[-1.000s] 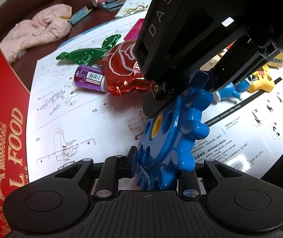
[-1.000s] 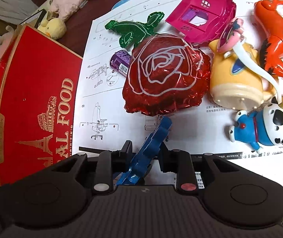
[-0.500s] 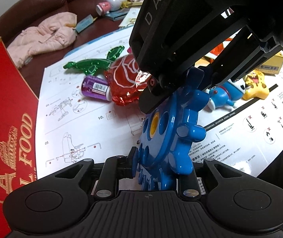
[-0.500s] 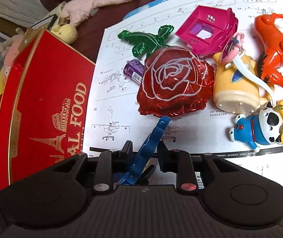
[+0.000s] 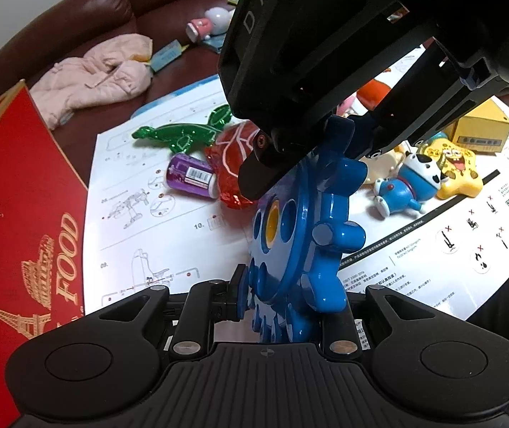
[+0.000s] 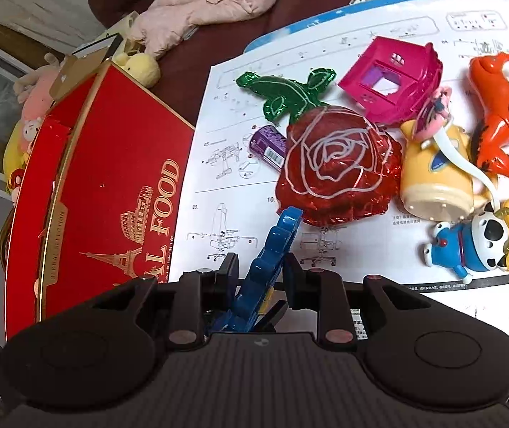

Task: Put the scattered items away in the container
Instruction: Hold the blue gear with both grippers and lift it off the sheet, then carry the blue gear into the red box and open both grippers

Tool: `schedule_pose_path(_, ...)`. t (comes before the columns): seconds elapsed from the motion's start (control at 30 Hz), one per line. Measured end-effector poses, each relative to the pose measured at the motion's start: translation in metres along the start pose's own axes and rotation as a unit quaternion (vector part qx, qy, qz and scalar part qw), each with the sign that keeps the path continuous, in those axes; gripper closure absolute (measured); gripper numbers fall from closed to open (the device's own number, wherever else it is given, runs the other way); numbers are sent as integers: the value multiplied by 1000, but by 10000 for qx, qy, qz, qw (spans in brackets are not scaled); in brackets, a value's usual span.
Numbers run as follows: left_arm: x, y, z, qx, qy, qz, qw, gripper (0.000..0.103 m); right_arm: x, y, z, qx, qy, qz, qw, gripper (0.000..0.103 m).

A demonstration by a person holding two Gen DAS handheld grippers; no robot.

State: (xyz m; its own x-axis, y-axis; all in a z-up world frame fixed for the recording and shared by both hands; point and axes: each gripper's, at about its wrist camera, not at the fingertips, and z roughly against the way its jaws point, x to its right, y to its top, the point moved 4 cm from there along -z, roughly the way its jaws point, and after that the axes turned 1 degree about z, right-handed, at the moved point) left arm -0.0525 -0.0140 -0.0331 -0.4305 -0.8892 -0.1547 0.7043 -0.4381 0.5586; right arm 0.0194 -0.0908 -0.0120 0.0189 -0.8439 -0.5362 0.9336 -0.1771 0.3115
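A blue toy gear with a yellow hub [image 5: 300,235] stands on edge above the paper sheet, held at both ends. My left gripper [image 5: 283,303] is shut on its lower rim. My right gripper [image 6: 259,278] is shut on its upper rim; its black body fills the top of the left wrist view [image 5: 325,53]. In the right wrist view the gear [image 6: 272,249] shows edge-on. The red box marked FOOD [image 6: 111,192] stands at the left, and it also shows in the left wrist view [image 5: 15,221].
On the instruction sheet [image 6: 225,185] lie a red rose foil balloon [image 6: 336,171] with green stem [image 6: 286,96], a purple bottle [image 6: 268,146], a pink toy house [image 6: 393,78], an orange toy [image 6: 497,110], a yellow jug toy [image 6: 436,174], a blue cat figure [image 6: 468,246] and a yellow star figure [image 5: 454,167]. Pink clothing [image 6: 204,3] lies behind.
Both grippers have risen with the gear held between them and drawn back from the toys. The red box now shows more in the right wrist view.
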Motion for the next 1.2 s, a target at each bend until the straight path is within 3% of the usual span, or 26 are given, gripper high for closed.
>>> schedule_pose_path(0.27, -15, 17, 26, 102, 217, 199, 9995, 82, -29, 16, 17, 107, 105, 315, 9994, 73)
schedule_pose_path(0.47, -53, 50, 74, 616, 689, 499, 9945, 81, -94, 48, 50, 510, 389, 1049, 9924, 73)
schedule_pose_path(0.7, -123, 64, 124, 1050, 1434, 992, 9791, 79, -185, 75, 55, 745, 875, 1865, 9757, 73)
schedule_pose_path(0.97, -220, 45, 148, 964, 2161, 1823, 9543, 78, -275, 87, 5, 524, 1326, 2384, 9606, 73)
schedule_pose_path(1.03, -244, 38, 154, 941, 2317, 2104, 9451, 69, -294, 91, -4, 547, 1503, 2379, 9580, 69)
schedule_pose_path(1.07, -255, 34, 154, 878, 2394, 2230, 9409, 46, -299, 94, -8, 558, 1554, 2353, 9578, 45)
schedule_pose_path(1.1, -266, 31, 154, 807, 2514, 2385, 9346, 32, -302, 98, -11, 661, 1539, 2247, 9599, 30)
schedule_pose_path(1.13, -277, 23, 153, 771, 2638, 2572, 9264, 9, -302, 102, -12, 816, 1531, 2133, 9614, 13)
schedule_pose_path(1.17, -285, 17, 153, 778, 2684, 2740, 9203, 0, -302, 105, -13, 908, 1519, 2060, 9624, 13)
schedule_pose_path(1.2, -292, 14, 153, 804, 2645, 2852, 9177, 0, -300, 108, -14, 889, 1530, 2023, 9632, 14)
